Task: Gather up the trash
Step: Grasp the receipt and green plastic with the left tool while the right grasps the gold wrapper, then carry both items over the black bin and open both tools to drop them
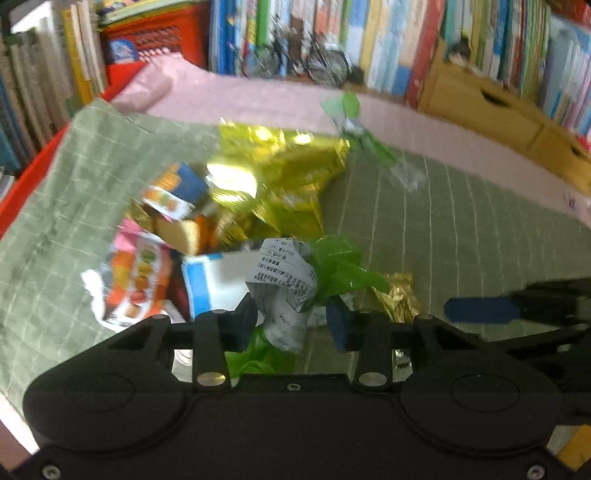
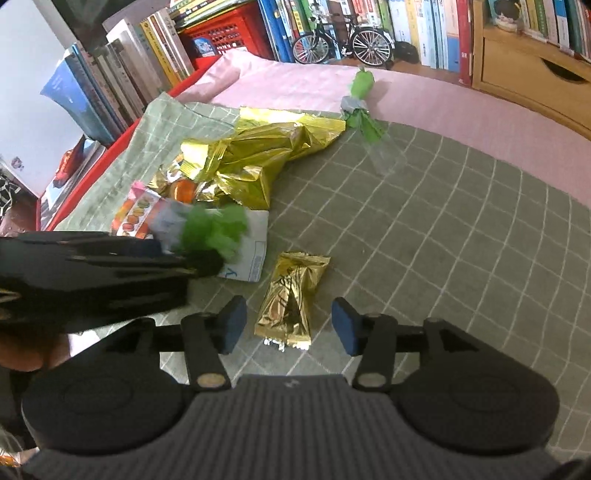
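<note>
Books (image 2: 406, 22) and a model bicycle (image 2: 343, 44) line the frame top. A crumpled receipt with green wrapper (image 1: 291, 284) is clamped in the left gripper (image 1: 295, 317) at centre; right gripper (image 2: 288, 325) fingers are spread wide around a gold packet (image 2: 291, 299)

No legible text on anything

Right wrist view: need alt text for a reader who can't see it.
The open right gripper hovers over a small gold wrapper lying on a green checked cloth. At left, the left gripper holds a green and white wad above a pile of gold foil and snack packets. Books line the back.
</note>
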`<state>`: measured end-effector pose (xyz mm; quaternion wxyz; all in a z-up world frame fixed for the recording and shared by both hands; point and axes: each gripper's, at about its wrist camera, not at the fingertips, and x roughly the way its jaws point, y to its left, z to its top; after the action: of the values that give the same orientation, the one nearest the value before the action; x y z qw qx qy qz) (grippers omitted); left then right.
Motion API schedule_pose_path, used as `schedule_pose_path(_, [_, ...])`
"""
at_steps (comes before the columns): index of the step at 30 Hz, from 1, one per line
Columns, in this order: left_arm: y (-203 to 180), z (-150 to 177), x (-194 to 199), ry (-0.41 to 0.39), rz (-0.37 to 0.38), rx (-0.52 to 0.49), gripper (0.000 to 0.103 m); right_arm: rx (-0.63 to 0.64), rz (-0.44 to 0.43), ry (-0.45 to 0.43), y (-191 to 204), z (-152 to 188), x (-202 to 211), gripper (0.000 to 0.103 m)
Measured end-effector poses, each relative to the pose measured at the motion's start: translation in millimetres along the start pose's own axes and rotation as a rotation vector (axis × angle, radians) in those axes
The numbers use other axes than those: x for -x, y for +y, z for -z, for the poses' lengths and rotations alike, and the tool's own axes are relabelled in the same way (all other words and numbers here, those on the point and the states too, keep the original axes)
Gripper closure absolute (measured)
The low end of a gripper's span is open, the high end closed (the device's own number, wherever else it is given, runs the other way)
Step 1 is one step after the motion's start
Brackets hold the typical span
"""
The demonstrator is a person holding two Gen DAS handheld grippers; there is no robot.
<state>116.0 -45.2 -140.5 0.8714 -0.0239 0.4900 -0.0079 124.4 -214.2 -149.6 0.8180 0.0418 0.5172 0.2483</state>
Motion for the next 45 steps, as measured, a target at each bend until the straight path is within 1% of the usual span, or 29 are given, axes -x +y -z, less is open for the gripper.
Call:
schedule_pose_path(5, [10,-5,22,-0.045,0.002,0.035,0.065,-0.007,-0.007,0.024,2,-5,-17,0.037])
schedule_pose_path(6, [11,-5,25,-0.050,0.001,0.038,0.065,-0.018,-0.016,0.031,2,-5,-19,0.052])
schedule_pose_path(8, [14,-5,30,-0.058,-0.002,0.044,0.065,-0.064,-0.042,0.040,-1,-6,-20,0.068])
schedule_pose_path(10, [16,-2,35,-0.063,-0.006,0.057,0.065,-0.075,-0.048,0.032,-1,-4,-17,0.068])
schedule_pose_path(13, [20,3,40,-0.067,-0.014,0.082,0.065,-0.046,-0.040,0.009,5,-1,-8,0.069])
schedule_pose_path(17, [26,13,49,-0.069,-0.019,0.110,0.066,-0.042,-0.037,-0.006,10,3,5,0.069])
schedule_pose_path(24, [34,43,73,-0.072,-0.018,0.123,0.066,-0.028,-0.037,-0.013,31,21,24,0.069])
schedule_pose_path(31, [50,88,109,-0.072,-0.024,0.145,0.066,-0.006,-0.035,-0.006,64,53,43,0.069])
schedule_pose_path(37, [68,130,144,-0.074,-0.032,0.162,0.066,0.040,-0.027,0.001,96,85,59,0.069])
schedule_pose_path(45, [97,189,175,-0.058,-0.042,0.206,0.066,0.070,-0.018,0.018,132,130,73,0.069])
